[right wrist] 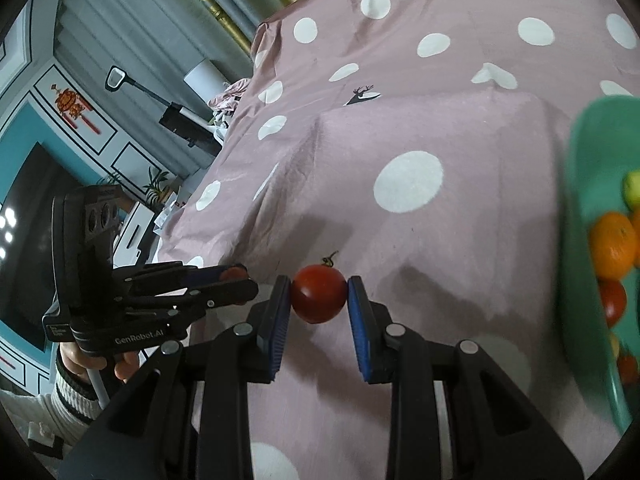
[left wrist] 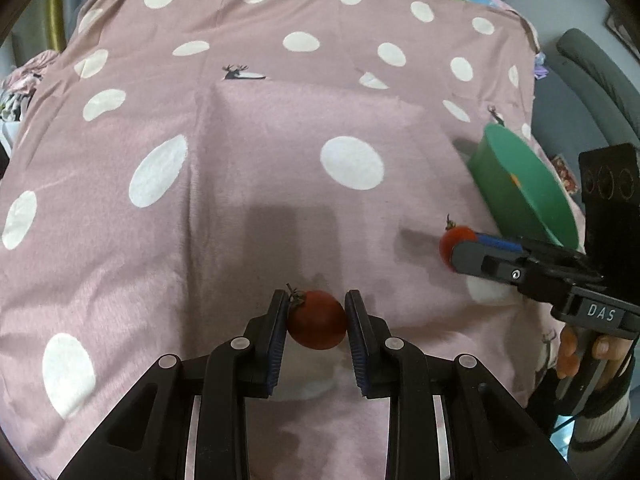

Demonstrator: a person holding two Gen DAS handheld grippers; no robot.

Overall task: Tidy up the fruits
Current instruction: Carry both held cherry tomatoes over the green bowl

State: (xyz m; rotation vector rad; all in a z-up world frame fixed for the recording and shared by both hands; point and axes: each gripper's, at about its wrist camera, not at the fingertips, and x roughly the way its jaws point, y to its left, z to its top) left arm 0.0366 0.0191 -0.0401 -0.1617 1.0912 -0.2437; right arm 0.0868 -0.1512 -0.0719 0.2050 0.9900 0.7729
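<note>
Dotted pink cloth (left wrist: 248, 184), two gripped tomatoes (left wrist: 317, 320)

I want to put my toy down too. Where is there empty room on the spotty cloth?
Most of the pink spotty cloth is bare: everything beyond the left tool and its tomato, up to the far edge. It is crowded near the green bowl, where the right tool holds another tomato.

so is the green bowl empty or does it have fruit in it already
Not empty. The green bowl already holds an orange, a red tomato and a yellow-green fruit.
</note>
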